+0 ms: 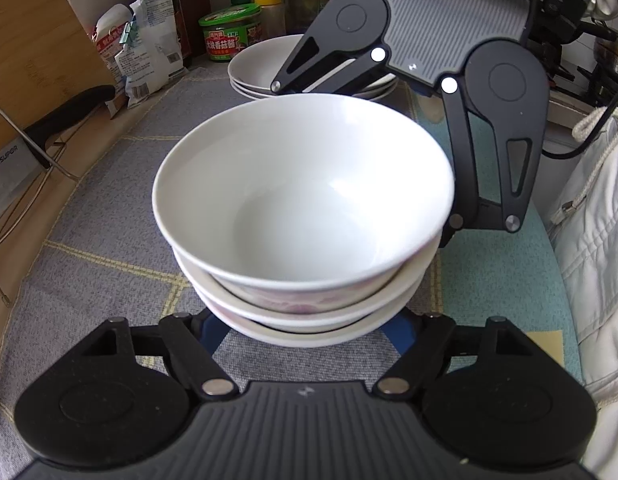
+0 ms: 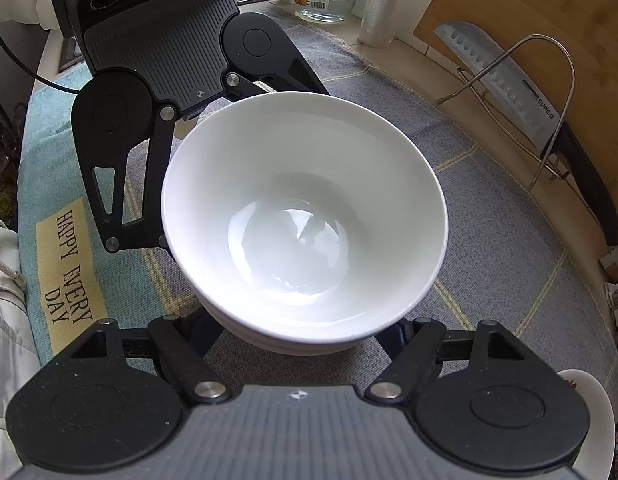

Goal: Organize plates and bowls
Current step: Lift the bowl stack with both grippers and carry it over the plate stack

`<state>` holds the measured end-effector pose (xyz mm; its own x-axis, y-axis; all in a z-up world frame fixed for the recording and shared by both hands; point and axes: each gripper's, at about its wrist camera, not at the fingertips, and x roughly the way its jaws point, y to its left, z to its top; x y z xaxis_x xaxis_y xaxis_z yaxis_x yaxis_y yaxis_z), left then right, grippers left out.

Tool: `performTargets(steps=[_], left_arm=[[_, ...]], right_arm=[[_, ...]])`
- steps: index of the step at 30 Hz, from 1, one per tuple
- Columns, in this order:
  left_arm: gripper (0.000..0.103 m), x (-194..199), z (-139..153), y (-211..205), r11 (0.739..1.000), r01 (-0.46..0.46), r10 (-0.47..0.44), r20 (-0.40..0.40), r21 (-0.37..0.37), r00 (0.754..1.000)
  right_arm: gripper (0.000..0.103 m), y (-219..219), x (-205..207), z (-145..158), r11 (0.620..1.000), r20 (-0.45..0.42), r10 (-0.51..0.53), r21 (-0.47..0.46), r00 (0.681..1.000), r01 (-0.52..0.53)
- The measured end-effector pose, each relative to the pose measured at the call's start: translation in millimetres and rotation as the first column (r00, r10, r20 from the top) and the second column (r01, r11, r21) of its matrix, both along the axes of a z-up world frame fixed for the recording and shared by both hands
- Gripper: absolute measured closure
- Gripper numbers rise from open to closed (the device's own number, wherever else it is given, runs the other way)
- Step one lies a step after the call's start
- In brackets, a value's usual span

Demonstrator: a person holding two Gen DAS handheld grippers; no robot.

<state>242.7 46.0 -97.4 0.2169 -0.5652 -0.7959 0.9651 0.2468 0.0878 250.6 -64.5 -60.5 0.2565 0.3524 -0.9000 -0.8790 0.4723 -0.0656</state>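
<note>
Three nested white bowls stand on the checked mat; the lower ones show a pink pattern. My left gripper reaches in from the near side, its blue-tipped fingers shut against the base of the stack. The right gripper comes from the opposite side of the same bowls. Its fingers run in under the top rim, with the tips hidden. In the left wrist view one right finger lies beside the stack and the other passes behind it. A pile of shallow white plates sits behind.
A knife rests on a wire rack against a wooden board. Jars, bottles and bags line the back. Another white plate shows at the lower right. A person's light garment hangs at the counter edge.
</note>
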Motion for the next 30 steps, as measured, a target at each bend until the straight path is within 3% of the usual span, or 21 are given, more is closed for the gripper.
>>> performTargets(steps=[20, 30], left_arm=[[0.024, -2, -3, -2, 1.0, -0.026, 0.026, 0.018, 0.004, 1.0], [0.024, -13, 14, -8, 0.998, -0.067, 0.066, 0.036, 0.018, 0.997]], right_arm=[[0.022, -3, -5, 8, 1.0, 0.002, -0.028, 0.002, 1.0, 0.028], [0.022, -12, -7, 23, 1.0, 0.001, 0.005, 0.021, 1.0, -0.005]])
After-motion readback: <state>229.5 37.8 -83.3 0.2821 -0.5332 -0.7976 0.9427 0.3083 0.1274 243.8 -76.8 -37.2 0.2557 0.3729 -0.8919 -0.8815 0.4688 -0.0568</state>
